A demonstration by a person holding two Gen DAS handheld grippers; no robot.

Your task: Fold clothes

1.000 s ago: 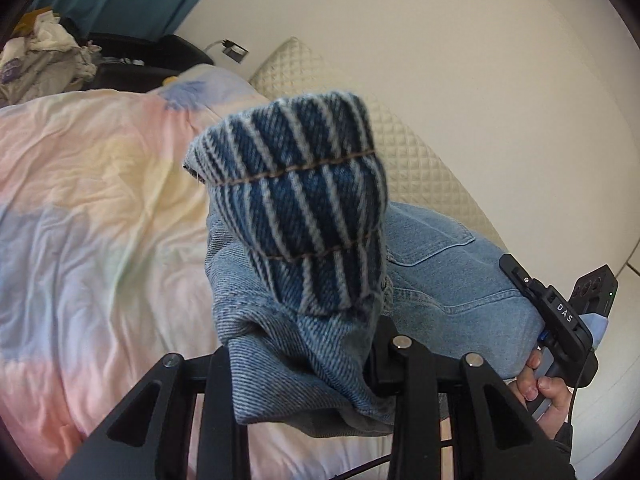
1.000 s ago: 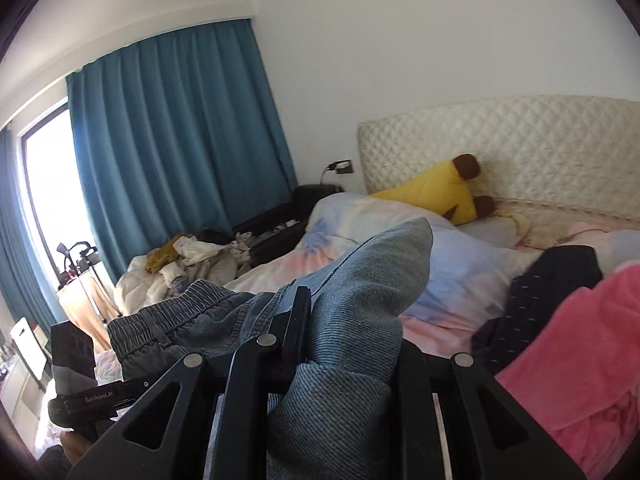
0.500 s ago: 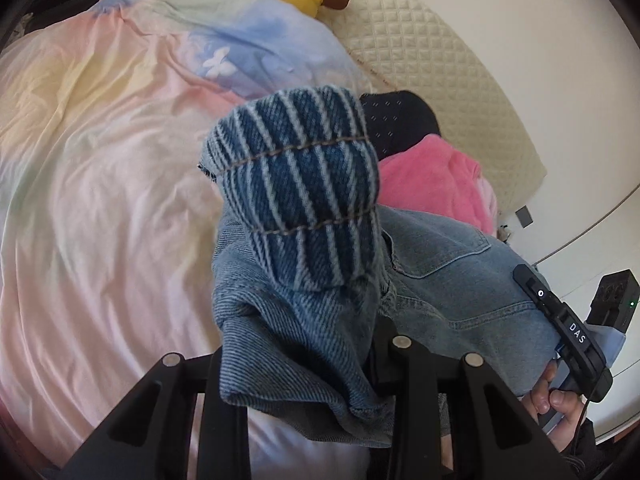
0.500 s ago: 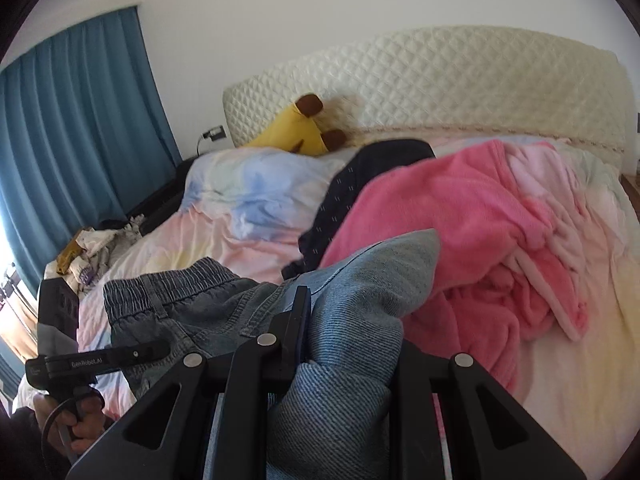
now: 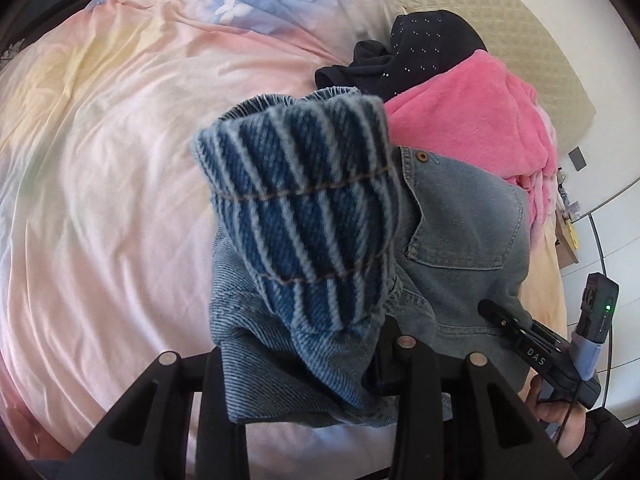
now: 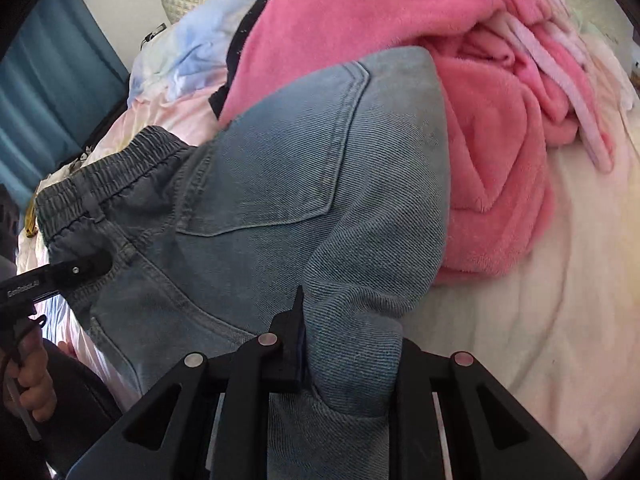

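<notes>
Tools (image 5: 304,364) behind jeans (image 6: 280,184), pink fleece (image 6: 460,100) beyond

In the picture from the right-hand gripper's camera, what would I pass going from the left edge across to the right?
The blue curtain → the jeans' elastic waistband → the jeans' back pocket → the pink fleece garment → the pale bedsheet.

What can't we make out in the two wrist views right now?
- Left gripper pads, left wrist view: buried in the jeans' bunched denim.
- Right gripper pads, right wrist view: likewise.
- Jeans' legs: cut off by the bottom edge in both views.
- Dark dotted garment: mostly under the pink fleece, type unclear.
</notes>
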